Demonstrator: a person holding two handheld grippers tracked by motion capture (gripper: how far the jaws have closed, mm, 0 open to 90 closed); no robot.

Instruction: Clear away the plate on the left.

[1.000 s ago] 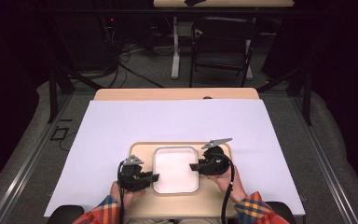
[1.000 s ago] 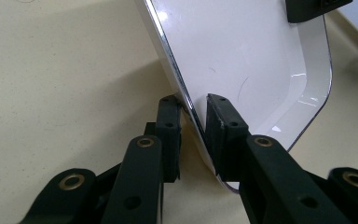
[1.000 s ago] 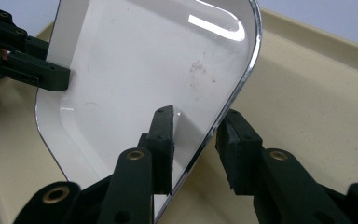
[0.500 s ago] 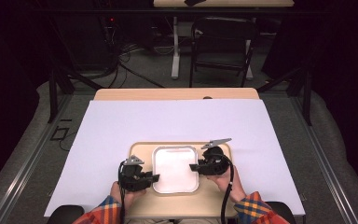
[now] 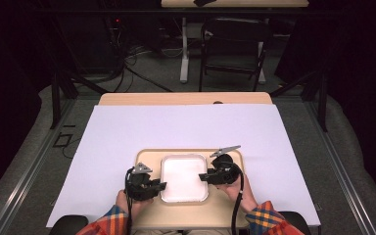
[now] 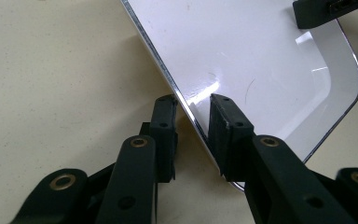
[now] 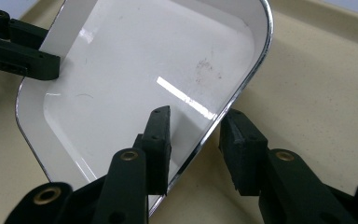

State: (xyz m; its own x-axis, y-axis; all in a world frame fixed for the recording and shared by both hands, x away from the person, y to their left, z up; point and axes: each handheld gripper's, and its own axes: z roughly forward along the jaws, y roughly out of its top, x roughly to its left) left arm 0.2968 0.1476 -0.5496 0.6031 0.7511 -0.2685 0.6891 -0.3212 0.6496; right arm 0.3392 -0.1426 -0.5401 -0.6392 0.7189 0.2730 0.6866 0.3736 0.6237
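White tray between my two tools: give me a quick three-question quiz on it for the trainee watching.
1. True or false: the white tray rests on the beige board.
2. What stands between the jaws of the left tool? A) the tray's rim B) the board's edge C) a cable
3. Is the right tool clamped on the tray's rim?

Key:
1. True.
2. A.
3. No. Its jaws have just been opening and now straddle the rim with a gap on each side.
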